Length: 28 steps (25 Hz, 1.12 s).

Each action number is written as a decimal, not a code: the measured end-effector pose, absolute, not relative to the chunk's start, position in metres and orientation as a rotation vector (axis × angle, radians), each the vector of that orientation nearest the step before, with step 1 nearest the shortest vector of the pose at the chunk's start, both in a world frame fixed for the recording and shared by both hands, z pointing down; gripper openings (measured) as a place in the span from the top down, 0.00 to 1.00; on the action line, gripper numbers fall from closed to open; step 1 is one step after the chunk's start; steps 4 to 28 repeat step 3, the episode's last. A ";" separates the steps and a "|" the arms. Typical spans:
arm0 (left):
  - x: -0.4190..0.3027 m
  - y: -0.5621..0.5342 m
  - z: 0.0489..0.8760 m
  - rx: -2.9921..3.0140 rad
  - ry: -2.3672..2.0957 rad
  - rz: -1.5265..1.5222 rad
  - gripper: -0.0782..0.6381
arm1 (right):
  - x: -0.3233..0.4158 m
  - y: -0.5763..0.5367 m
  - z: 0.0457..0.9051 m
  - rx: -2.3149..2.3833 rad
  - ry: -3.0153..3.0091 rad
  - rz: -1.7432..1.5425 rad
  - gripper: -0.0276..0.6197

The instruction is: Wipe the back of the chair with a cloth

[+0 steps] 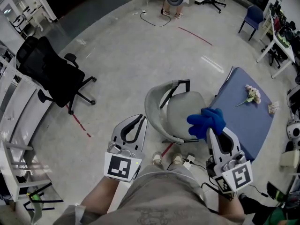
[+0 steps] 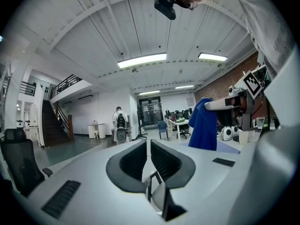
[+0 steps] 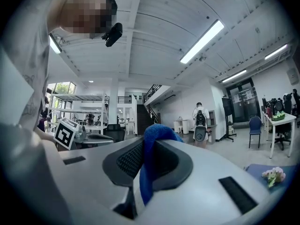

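Blue fleecy cloth (image 1: 206, 121) sat pinched in the right gripper (image 1: 213, 132) at centre right of the head view, beside the grey shell chair (image 1: 183, 111). The left gripper (image 1: 139, 120), lower left, was almost pressed together and empty. Wiping looked unstarted; next, the cloth needed bringing onto the curved backrest.

The right gripper (image 3: 150, 143) has its jaws clamped on a blue cloth (image 3: 146, 177), which bulges over the tips and hangs down between them. Off to the left sits a marker cube (image 3: 65, 131) – far ahead a person (image 3: 200, 121) with a backpack stands, and flowers (image 3: 273, 175) lie at lower right.
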<state>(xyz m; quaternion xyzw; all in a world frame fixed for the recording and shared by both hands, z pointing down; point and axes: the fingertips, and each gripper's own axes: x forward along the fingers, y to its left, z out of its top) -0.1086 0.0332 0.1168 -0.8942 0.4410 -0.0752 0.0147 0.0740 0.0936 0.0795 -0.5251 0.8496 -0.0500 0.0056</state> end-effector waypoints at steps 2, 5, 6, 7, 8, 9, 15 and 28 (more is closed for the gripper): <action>-0.110 0.034 0.116 -2.785 1.370 -0.237 0.84 | 0.071 0.093 0.079 -1.641 2.663 -0.157 0.87; -0.111 0.034 0.116 -2.786 1.368 -0.238 0.84 | 0.070 0.093 0.078 -1.640 2.665 -0.158 0.87; -0.111 0.034 0.116 -2.786 1.368 -0.238 0.84 | 0.070 0.093 0.078 -1.640 2.665 -0.158 0.87; -0.111 0.034 0.116 -2.786 1.368 -0.238 0.84 | 0.070 0.093 0.078 -1.640 2.665 -0.158 0.87; -0.111 0.034 0.116 -2.786 1.368 -0.238 0.84 | 0.070 0.093 0.078 -1.640 2.665 -0.158 0.87; -0.111 0.034 0.116 -2.786 1.368 -0.238 0.84 | 0.070 0.093 0.078 -1.640 2.665 -0.158 0.87; -0.111 0.034 0.116 -2.786 1.368 -0.238 0.84 | 0.070 0.093 0.078 -1.640 2.665 -0.158 0.87; -0.111 0.034 0.116 -2.786 1.368 -0.238 0.84 | 0.070 0.093 0.078 -1.640 2.665 -0.158 0.87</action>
